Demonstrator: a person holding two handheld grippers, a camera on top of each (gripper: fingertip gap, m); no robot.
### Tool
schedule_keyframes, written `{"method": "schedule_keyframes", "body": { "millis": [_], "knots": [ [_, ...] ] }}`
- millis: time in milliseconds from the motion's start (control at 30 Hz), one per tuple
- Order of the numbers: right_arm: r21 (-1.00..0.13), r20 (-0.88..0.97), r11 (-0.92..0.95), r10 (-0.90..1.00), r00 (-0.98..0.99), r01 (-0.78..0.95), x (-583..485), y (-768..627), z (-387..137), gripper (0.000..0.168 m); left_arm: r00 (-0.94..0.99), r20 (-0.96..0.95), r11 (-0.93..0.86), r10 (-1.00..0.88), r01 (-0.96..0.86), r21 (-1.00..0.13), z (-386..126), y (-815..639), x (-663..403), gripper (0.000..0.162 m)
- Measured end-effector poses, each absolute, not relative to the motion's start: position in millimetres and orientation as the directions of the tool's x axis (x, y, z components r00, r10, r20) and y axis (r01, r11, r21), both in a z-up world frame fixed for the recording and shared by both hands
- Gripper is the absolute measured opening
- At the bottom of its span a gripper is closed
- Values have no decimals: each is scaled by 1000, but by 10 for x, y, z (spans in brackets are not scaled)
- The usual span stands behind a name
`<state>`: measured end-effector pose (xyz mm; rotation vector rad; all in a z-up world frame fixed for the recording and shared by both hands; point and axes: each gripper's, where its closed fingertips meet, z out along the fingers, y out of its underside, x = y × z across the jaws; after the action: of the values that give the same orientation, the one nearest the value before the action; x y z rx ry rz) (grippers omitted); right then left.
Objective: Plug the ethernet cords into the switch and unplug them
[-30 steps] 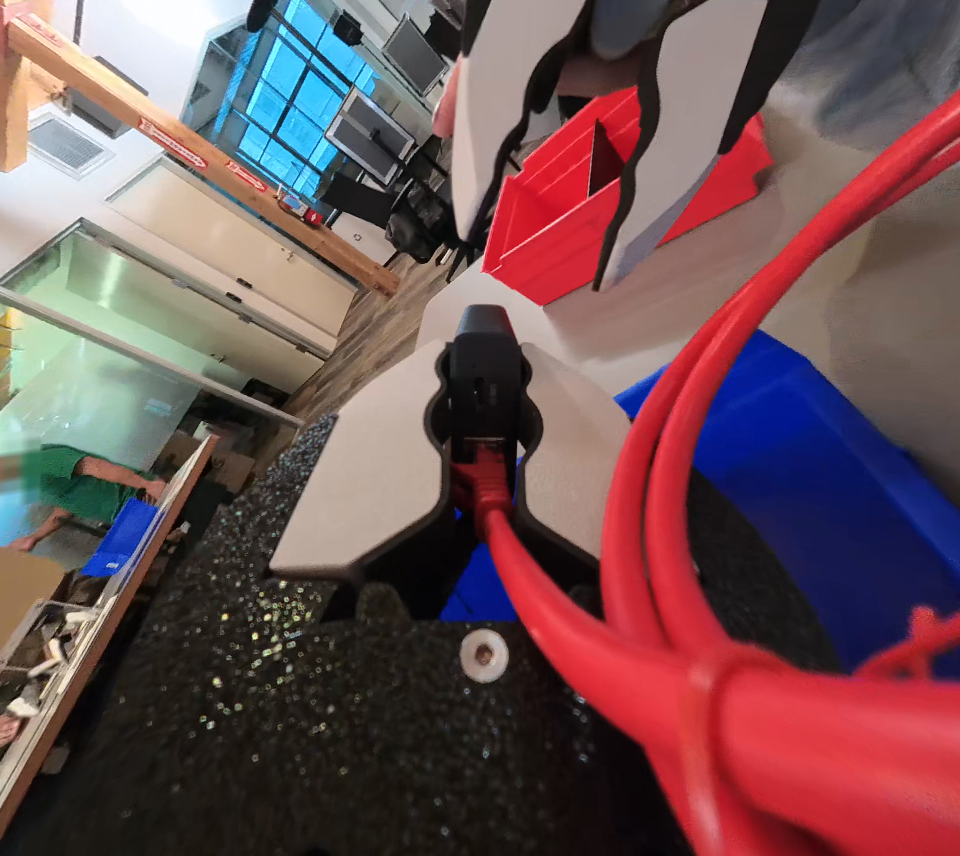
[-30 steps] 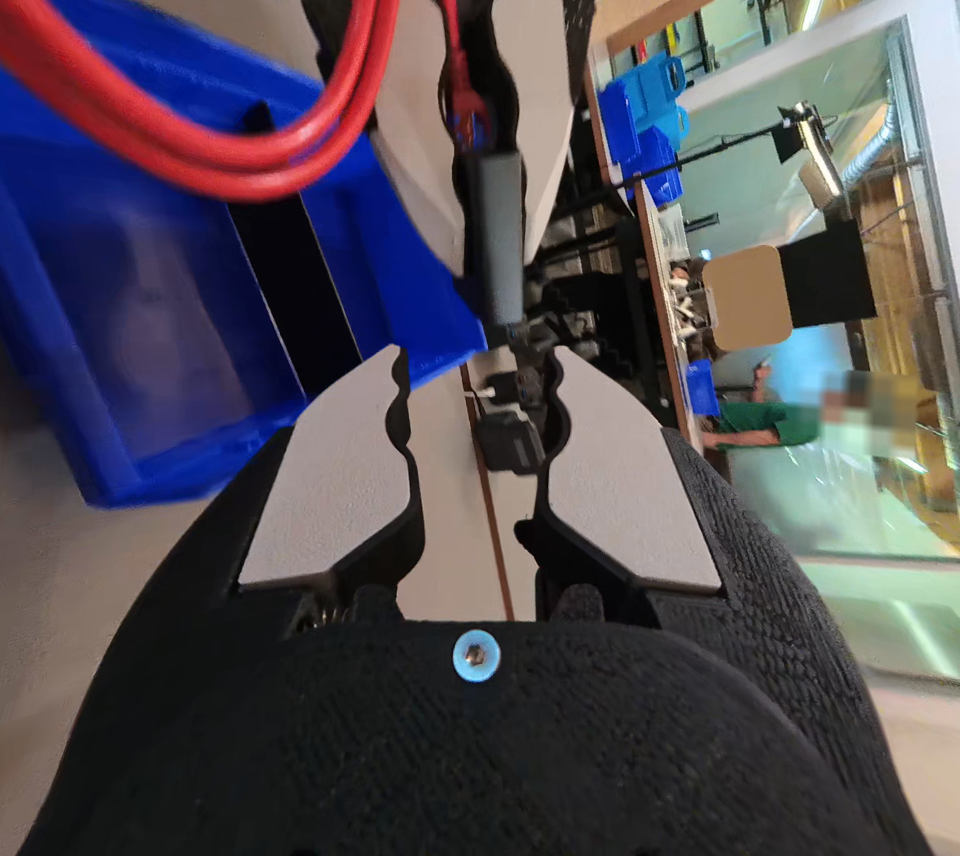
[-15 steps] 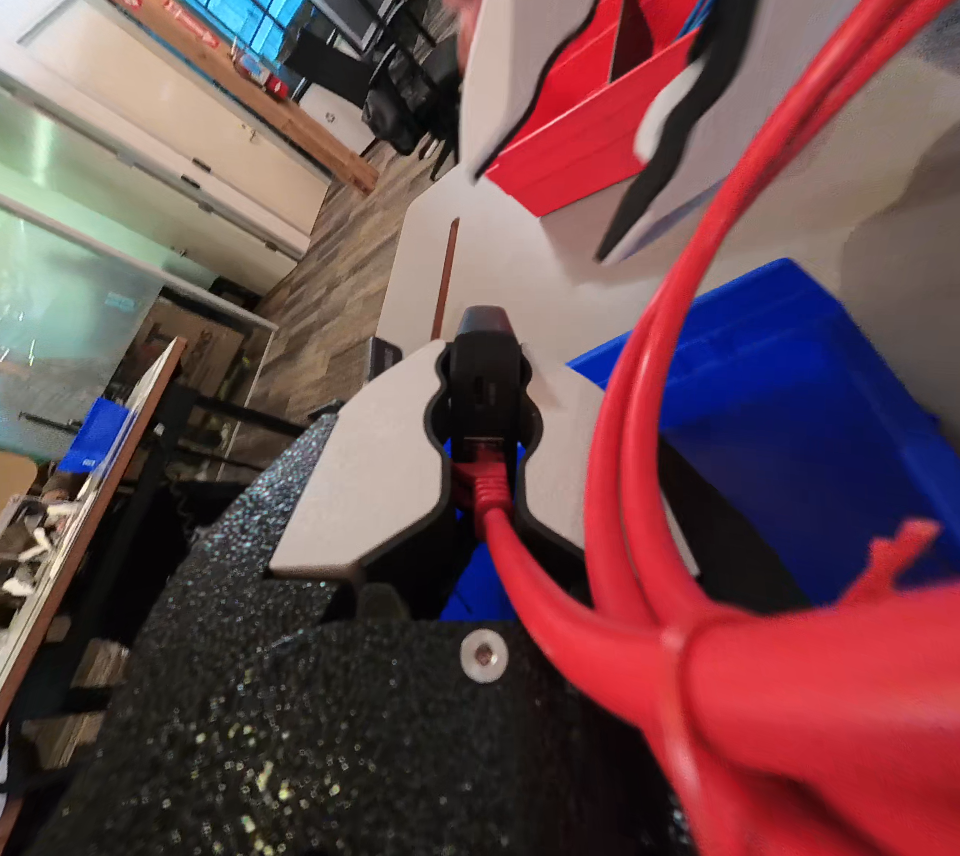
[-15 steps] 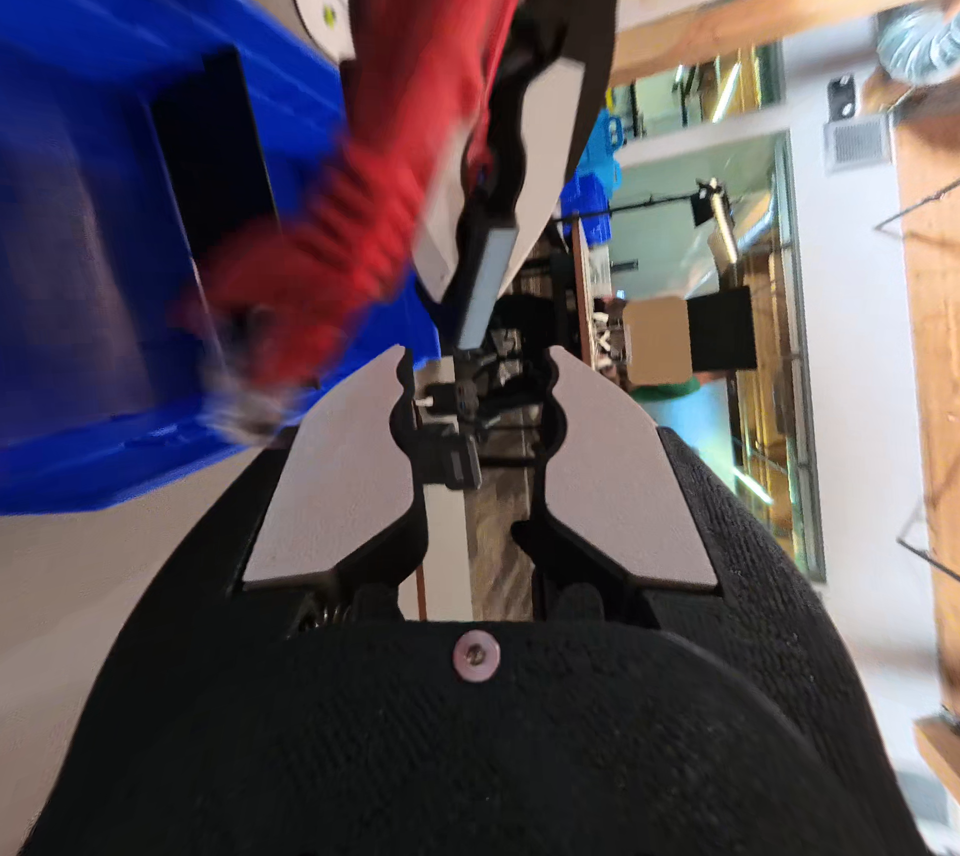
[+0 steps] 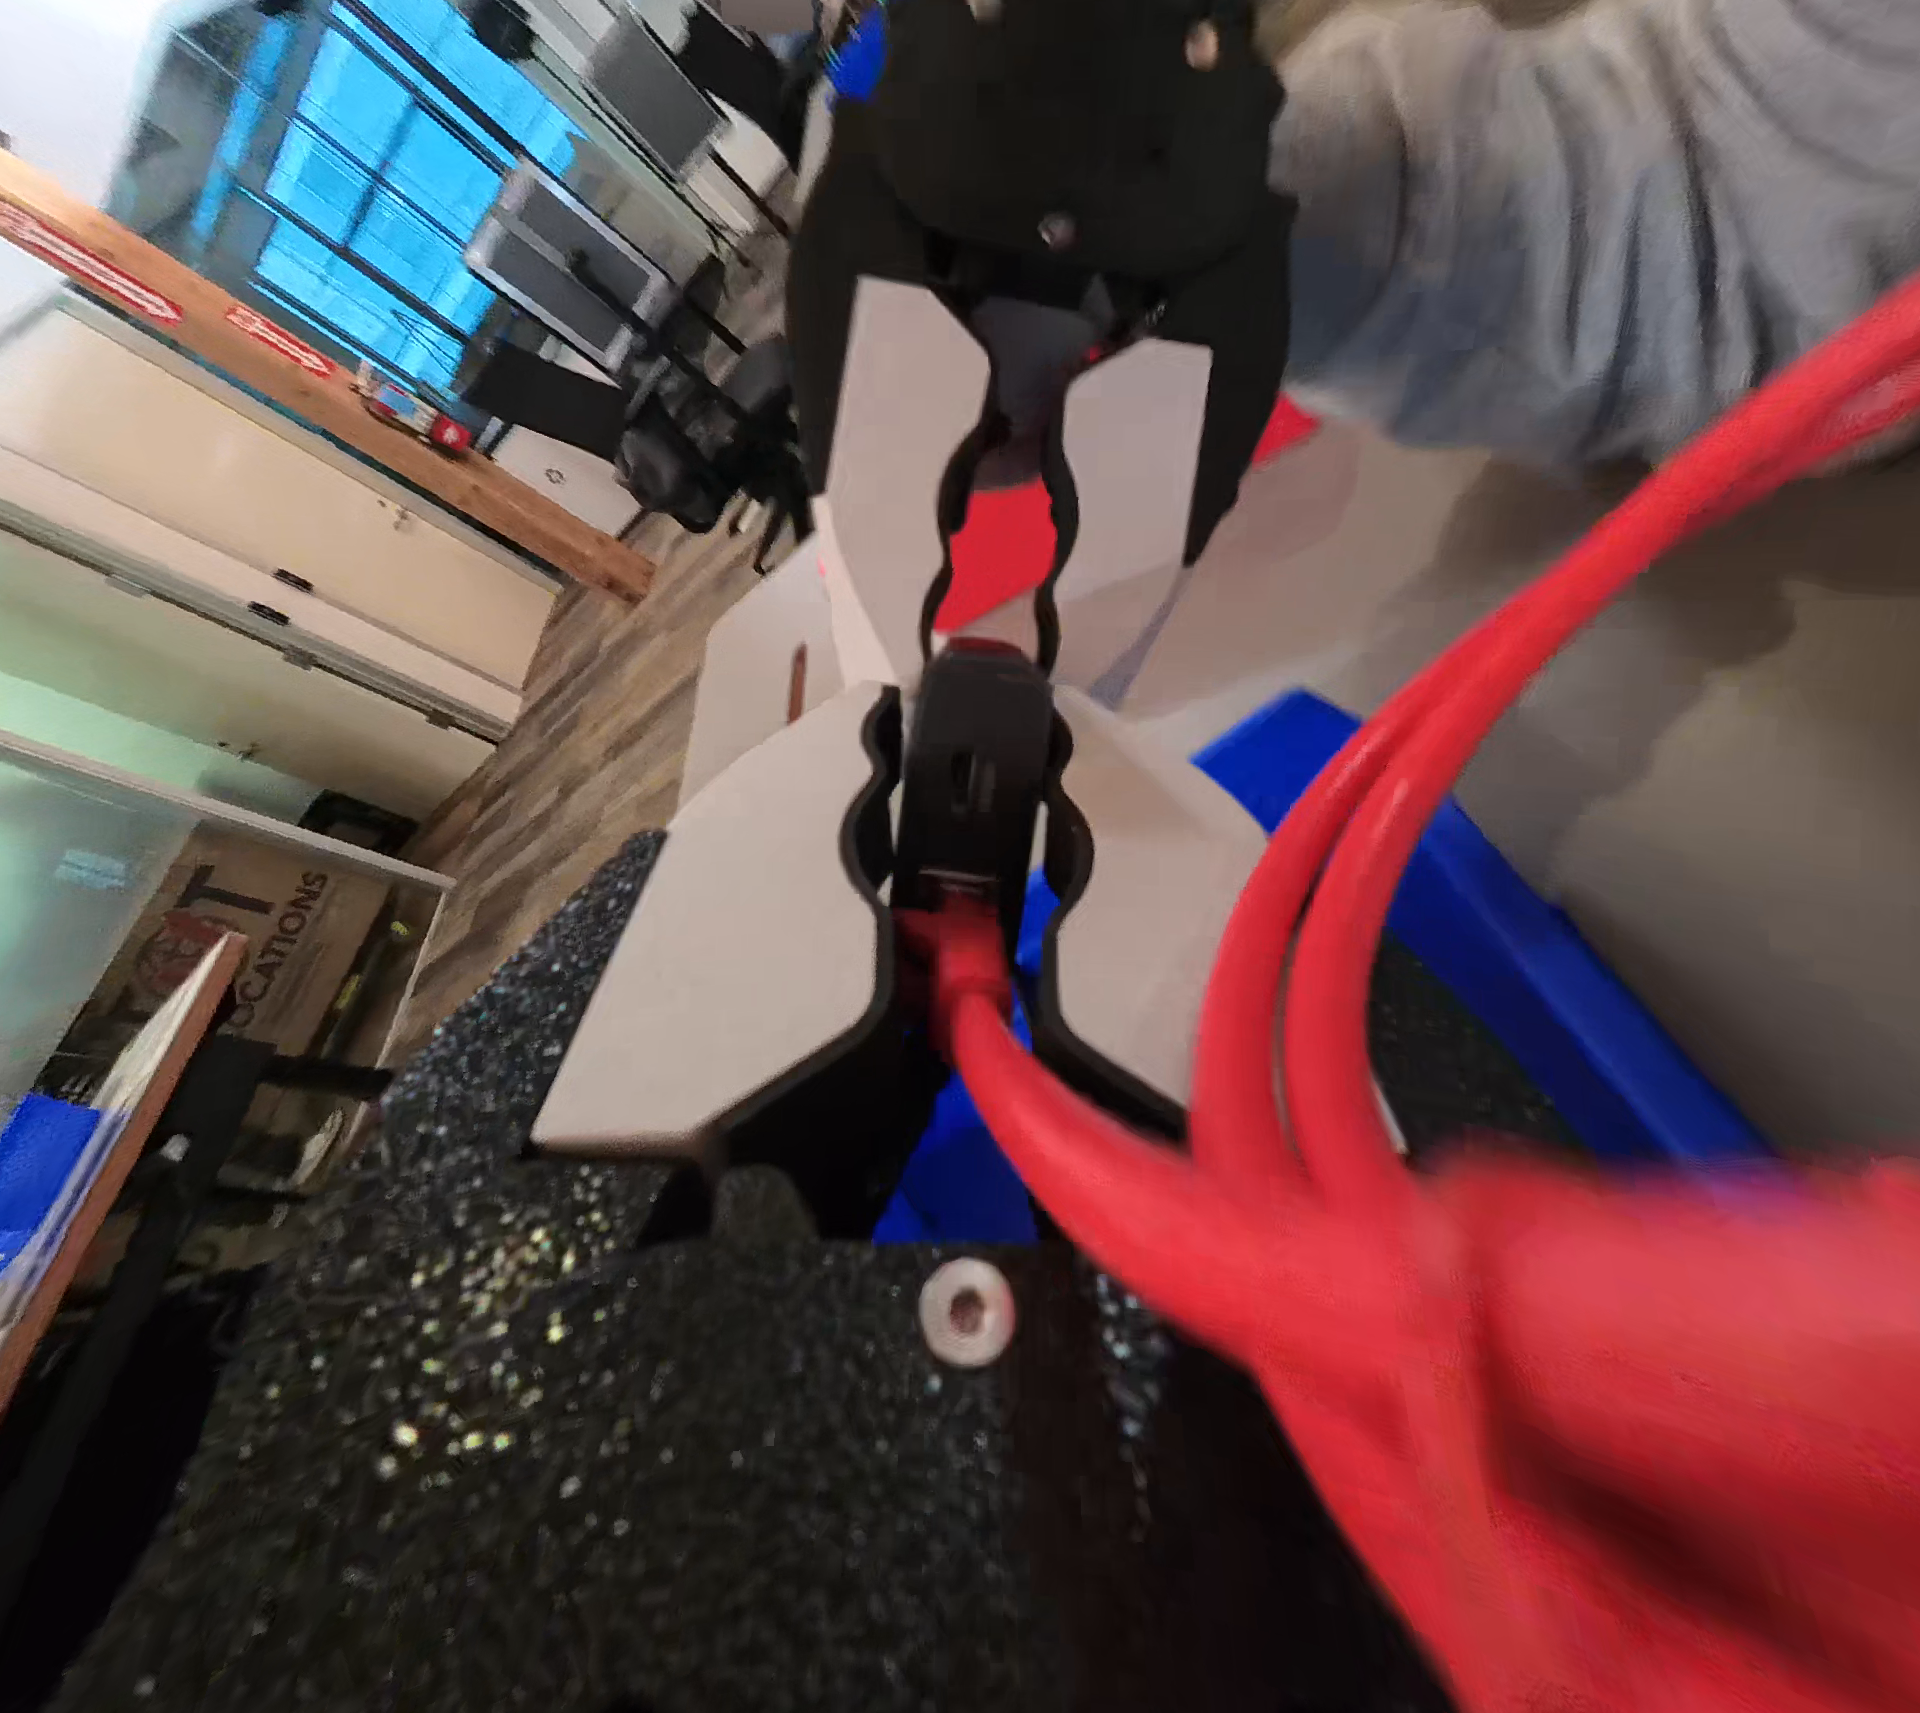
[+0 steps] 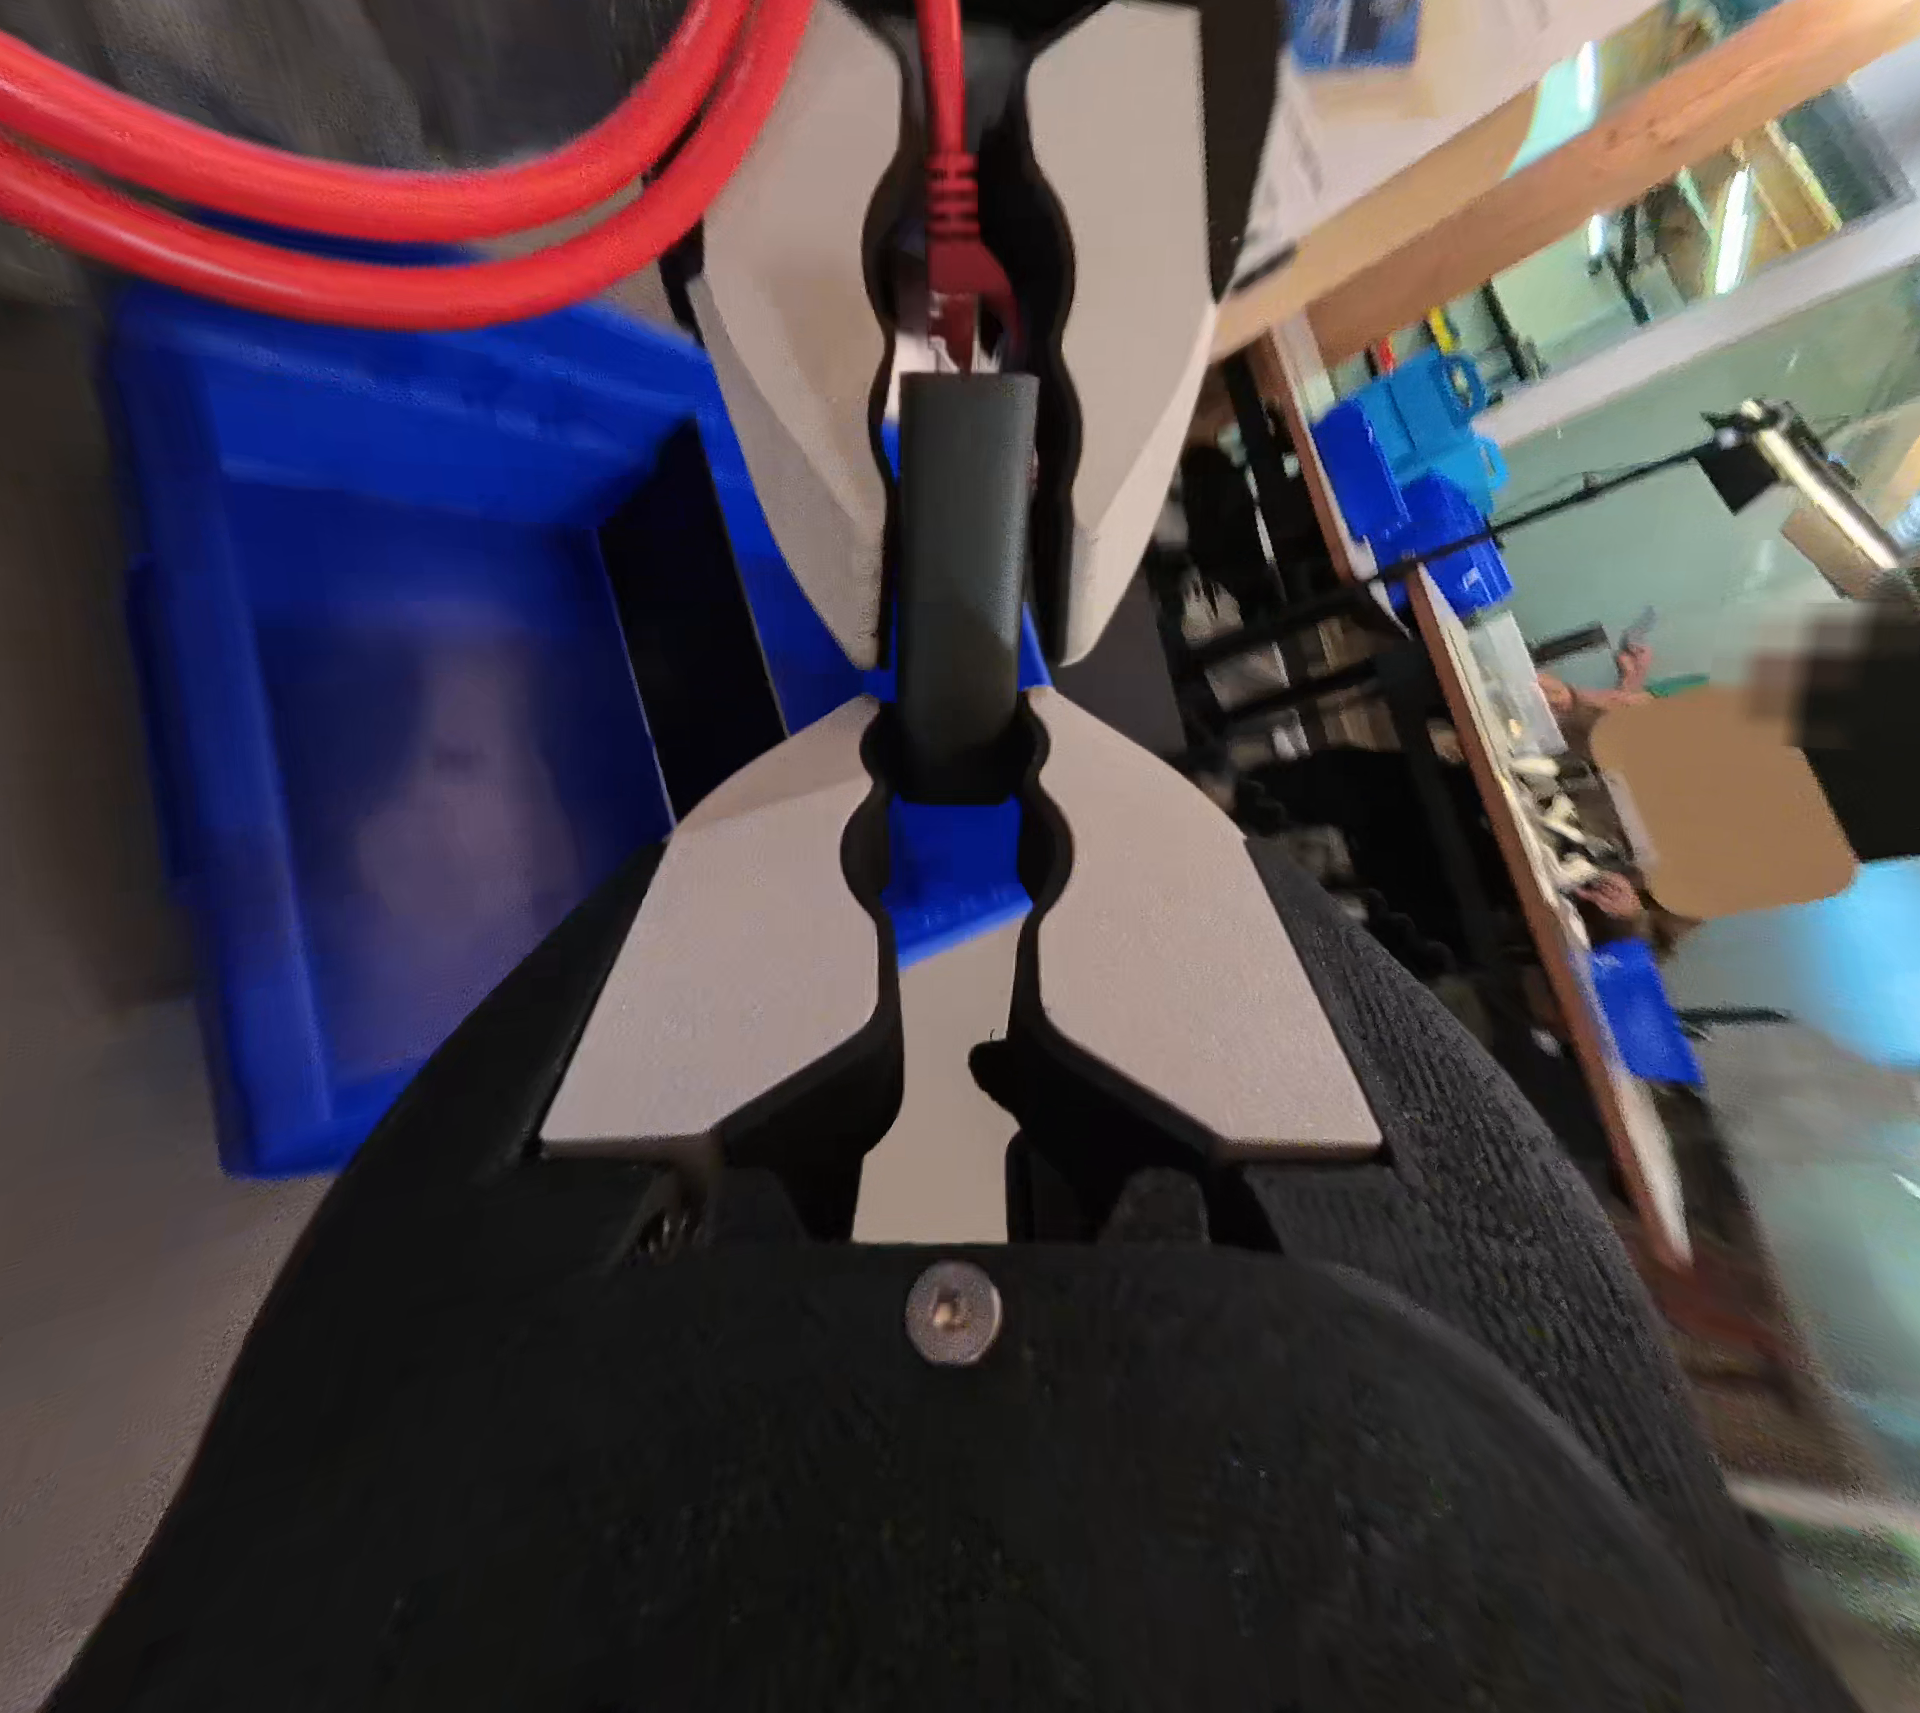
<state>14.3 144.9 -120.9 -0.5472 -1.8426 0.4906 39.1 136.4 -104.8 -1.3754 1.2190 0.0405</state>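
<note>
Whereas the right tool (image 6: 951,733) stood clear of the black adapter (image 6: 961,557) a second ago with jaws apart, we now find its tips closed on the adapter's free end. The left tool (image 5: 971,806) stays clamped on the adapter's other end, where the red network cable (image 5: 1299,884) plugs in. Both tools meet tip to tip. A blue bin (image 6: 416,624) lies beyond them on the worktop (image 5: 1714,780).

Left claw (image 5: 971,816) and right claw (image 6: 951,764) face tip to tip, adapter block (image 6: 961,562) clamped between both. Cable plug (image 6: 954,250) sits in the block's far end, inside the left claw. Cable loops (image 6: 436,209) hang to the side. Bin (image 6: 395,687) on bench (image 6: 94,1351) behind.
</note>
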Motion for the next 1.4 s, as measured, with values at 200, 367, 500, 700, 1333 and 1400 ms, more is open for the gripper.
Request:
{"method": "schedule_keyframes", "body": {
  "millis": [200, 367, 500, 700, 1333, 1400],
  "knots": [
    [-783, 613, 612, 727, -310, -111, 218, 1318, -870, 20, 562, -580, 437, -590, -382, -814, -653, 1269, 384, 44],
    [-875, 483, 418, 782, -393, -243, 262, 1253, -730, 20, 558, -435, 412, -707, -175, -894, -613, 1273, 395, 39],
    [-892, 449, 376, 793, -412, -250, 235, 1273, -750, 20, 551, -412, 437, -726, -93, -895, -535, 1239, 421, 21],
    [-873, 476, 483, 818, -323, -62, 182, 1570, -944, 35, 617, -565, 404, -548, -397, -824, -655, 1432, 306, 21],
    [-401, 914, 838, 393, 100, 370, 681, 1703, -528, 42, 558, -813, -152, -168, -829, -538, -980, 1863, -370, 23],
    [-339, 934, 864, 356, 25, 372, 463, 1571, -685, 46, 524, -823, -137, -219, -851, -506, -1045, 1858, -285, 23]
  ]
}}
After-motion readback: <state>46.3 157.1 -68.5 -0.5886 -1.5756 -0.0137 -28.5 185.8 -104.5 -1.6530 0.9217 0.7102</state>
